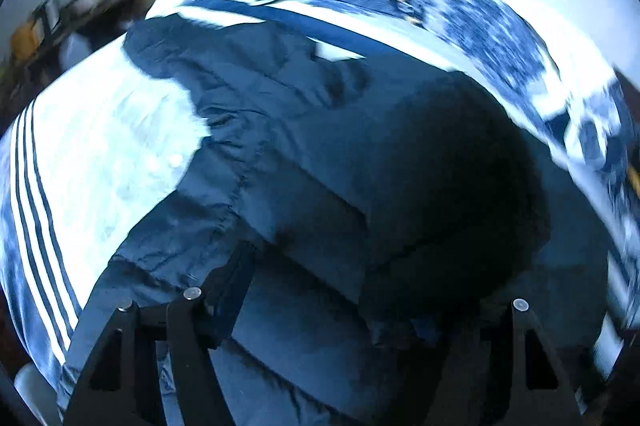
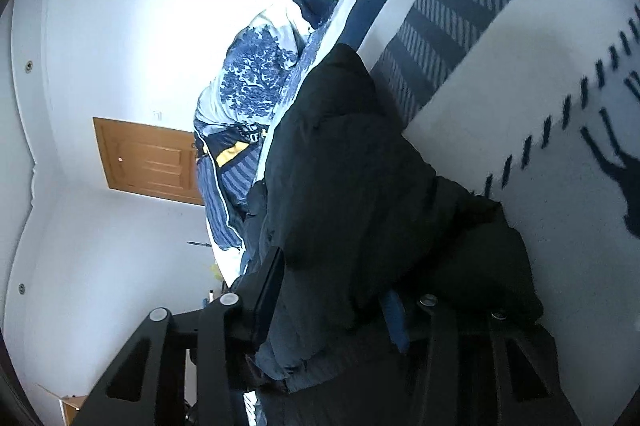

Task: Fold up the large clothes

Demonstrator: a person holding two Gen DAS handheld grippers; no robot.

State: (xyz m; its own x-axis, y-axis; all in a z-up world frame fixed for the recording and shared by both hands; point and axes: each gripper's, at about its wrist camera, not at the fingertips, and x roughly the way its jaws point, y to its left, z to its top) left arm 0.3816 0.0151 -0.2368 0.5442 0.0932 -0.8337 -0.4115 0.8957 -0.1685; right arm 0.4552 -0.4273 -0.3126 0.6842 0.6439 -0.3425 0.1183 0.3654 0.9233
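The dark padded jacket (image 1: 320,153) lay bunched on the bed (image 1: 100,145), over its white, blue-striped cover. Your left gripper (image 1: 360,310) had its fingers (image 1: 236,290) around a fold of it, though I couldn't tell whether they pressed. Your right gripper (image 2: 332,290) was clamped on the jacket's bulk.

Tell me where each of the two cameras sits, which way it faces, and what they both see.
Left wrist: rides on the left gripper, angled down at the dark puffy jacket on the patterned bedspread; only its own black fingers show.
Right wrist: rides on the right gripper, rolled sideways, looking along the bed toward a wooden door; its jaws have jacket fabric between them.
Shared: jacket, bedspread, crumpled duvet, door.
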